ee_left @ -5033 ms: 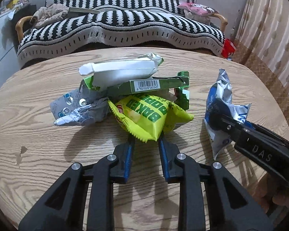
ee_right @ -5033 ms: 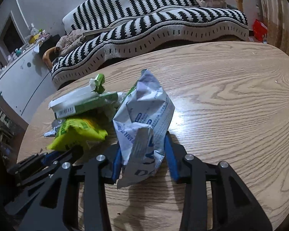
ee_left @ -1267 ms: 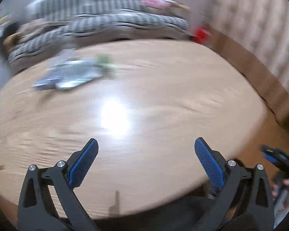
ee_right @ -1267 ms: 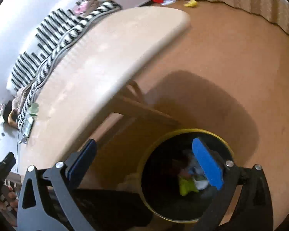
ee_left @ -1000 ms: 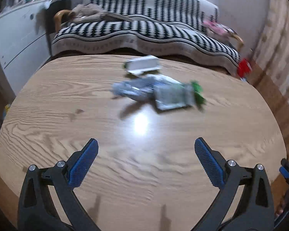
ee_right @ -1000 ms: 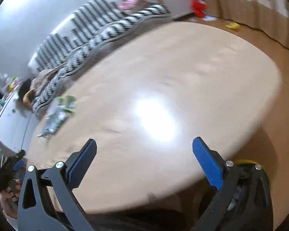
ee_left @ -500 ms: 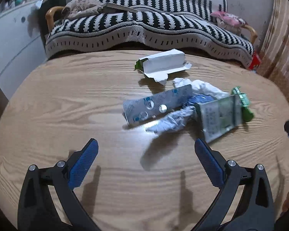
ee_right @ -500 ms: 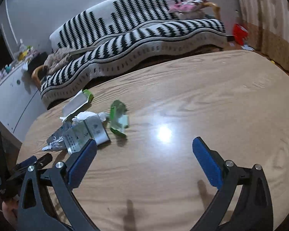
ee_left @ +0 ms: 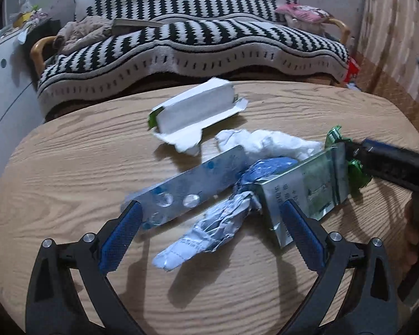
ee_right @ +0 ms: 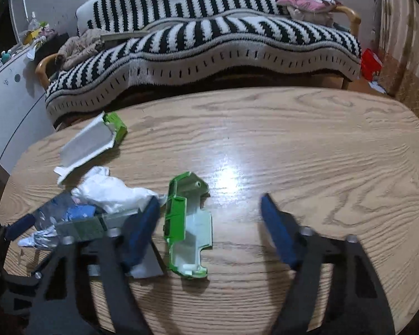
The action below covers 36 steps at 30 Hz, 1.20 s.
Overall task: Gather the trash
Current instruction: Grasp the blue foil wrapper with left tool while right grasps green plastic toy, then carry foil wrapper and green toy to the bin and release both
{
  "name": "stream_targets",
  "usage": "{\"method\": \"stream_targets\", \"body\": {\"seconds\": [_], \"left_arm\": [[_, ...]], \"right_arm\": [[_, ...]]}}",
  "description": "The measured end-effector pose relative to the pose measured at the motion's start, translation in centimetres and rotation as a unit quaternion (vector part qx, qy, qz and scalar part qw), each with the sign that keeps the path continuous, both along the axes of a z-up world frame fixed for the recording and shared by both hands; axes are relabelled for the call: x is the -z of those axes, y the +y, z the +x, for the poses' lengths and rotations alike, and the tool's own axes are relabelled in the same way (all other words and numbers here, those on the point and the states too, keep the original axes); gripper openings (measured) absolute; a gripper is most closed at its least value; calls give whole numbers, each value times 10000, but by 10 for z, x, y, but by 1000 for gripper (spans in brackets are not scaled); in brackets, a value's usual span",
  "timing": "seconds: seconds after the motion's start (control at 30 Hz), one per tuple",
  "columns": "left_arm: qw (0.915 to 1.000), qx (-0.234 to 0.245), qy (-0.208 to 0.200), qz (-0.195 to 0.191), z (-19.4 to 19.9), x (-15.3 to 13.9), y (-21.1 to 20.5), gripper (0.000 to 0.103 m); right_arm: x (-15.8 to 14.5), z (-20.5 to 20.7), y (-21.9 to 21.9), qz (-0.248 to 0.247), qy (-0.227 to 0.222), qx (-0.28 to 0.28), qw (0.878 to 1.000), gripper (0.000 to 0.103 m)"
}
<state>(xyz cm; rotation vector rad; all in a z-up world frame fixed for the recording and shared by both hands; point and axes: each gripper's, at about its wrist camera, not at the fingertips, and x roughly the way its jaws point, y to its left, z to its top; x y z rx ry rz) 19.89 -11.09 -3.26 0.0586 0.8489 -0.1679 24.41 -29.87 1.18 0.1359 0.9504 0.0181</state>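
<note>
Our left gripper (ee_left: 209, 231) has jaws wide, closing a bit, nothing clamped; crumpled silver wrapper (ee_left: 209, 229) lies between them, w/ the blister strip (ee_left: 190, 187) at the left pad and the flattened foil carton (ee_left: 307, 189) at the right pad. Our right gripper (ee_right: 206, 229) has jaws closing, not yet pressing; the green-white torn box piece (ee_right: 190, 226) lies between them on the counter (ee_right: 321, 153). Behind: white tissue (ee_right: 111, 189), then open white-green box (ee_right: 95, 139) farther back. Striped sofa (ee_right: 209, 42) beyond the counter.
</note>
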Motion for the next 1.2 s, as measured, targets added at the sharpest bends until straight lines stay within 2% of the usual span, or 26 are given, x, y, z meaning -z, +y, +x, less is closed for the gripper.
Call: {"method": "stream_targets", "body": {"seconds": [0.07, 0.1, 0.13, 0.17, 0.2, 0.23, 0.27, 0.4, 0.6, 1.2], "left_arm": [[9995, 86, 84, -293, 2, 1, 3, 77], [9989, 122, 124, -446, 3, 2, 5, 73], [9982, 155, 140, -563, 3, 1, 5, 63], [9978, 173, 147, -624, 2, 1, 5, 54], [9978, 171, 129, -631, 1, 1, 6, 48], [9980, 153, 100, -598, 1, 1, 6, 37], [9981, 141, 89, -591, 0, 2, 6, 31], [9970, 67, 134, -763, -1, 1, 9, 22], [9950, 78, 220, -974, -7, -1, 13, 20], [9948, -367, -76, -952, -27, -23, 33, 20]], "right_arm": [[4, 1, 2, 2, 8, -40, 10000, 64], [5, 1, 4, -69, 26, -107, 9999, 61], [4, 0, 6, -117, 10, -163, 9998, 58], [4, -1, 8, -220, 0, -198, 9996, 47], [4, -2, 10, -301, -9, -231, 9993, 35], [4, -4, 11, -330, -12, -290, 9990, 35], [4, -6, 12, -282, -14, -343, 9990, 35], [3, -12, 11, -70, 20, -441, 9990, 35], [-10, -20, 7, -26, -161, -402, 9991, 35], [-17, -28, 1, 97, -216, -324, 9992, 35]]}}
